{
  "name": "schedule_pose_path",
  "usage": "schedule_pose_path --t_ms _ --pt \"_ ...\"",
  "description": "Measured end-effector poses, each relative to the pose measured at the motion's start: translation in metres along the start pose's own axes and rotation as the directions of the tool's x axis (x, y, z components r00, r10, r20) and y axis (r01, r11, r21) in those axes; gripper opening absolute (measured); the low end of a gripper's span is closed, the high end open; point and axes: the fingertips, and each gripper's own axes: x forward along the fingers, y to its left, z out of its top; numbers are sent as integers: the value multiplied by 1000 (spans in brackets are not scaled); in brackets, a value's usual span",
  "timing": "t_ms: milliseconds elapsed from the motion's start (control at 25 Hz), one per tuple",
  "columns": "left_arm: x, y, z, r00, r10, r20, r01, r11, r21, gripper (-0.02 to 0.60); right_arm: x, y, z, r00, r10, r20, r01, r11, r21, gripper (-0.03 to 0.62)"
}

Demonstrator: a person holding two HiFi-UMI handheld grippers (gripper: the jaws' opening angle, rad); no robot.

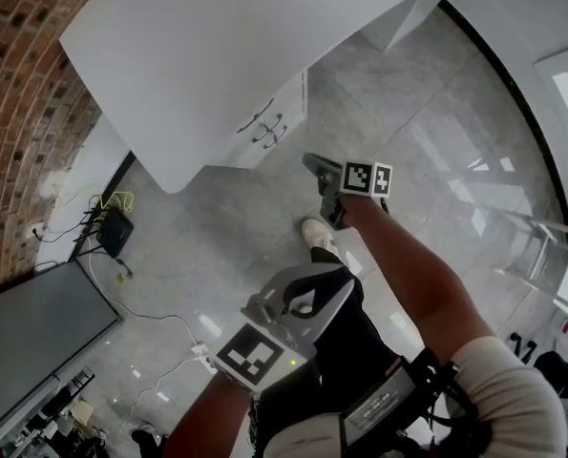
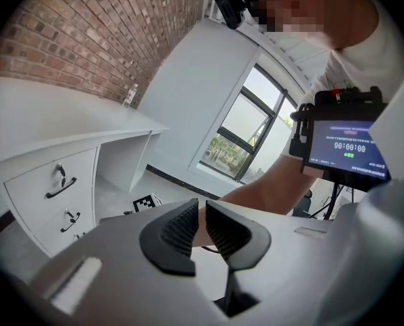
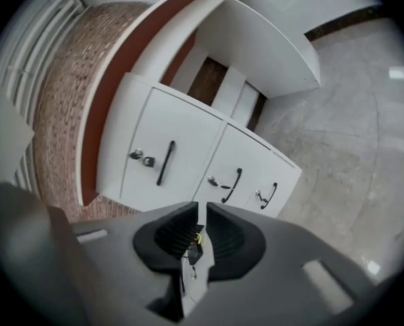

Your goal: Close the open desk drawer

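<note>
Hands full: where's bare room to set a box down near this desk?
The white desk top is mostly bare; so is the tiled floor before the drawers. Crowded: cables and a black box by the brick wall.

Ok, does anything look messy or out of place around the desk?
Mainly the floor by the brick wall: a black box with a yellow wire and loose cables sits there, and a white cord trails to a power strip. The three drawers look flush, none plainly open.

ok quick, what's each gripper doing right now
Left gripper: shut, nothing between the jaws.
Right gripper: shut, empty, facing the drawers.
</note>
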Motion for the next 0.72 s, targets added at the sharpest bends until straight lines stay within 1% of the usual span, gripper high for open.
schedule_pose_path --t_ms 160,320,480,600,720 --pt "-22 -59 13 999 -9 33 9 1000 6 37 -57 62 -14 999 16 -52 -24 986 -164 31" --pt "-49 -113 20 997 -18 72 18 1000 -7 34 -111 122 -37 996 14 -93 -43 949 -313 28" --pt "-72 -160 10 995 -35 89 37 999 -22 32 -163 170 -70 994 16 -109 -59 913 -404 25" --pt "-89 -195 11 992 -48 115 53 998 -41 31 -203 205 -94 993 4 -118 -61 875 -480 22" --pt "-105 -224 14 988 -53 147 60 997 -40 29 -237 241 -118 992 6 -128 -75 837 -542 21"
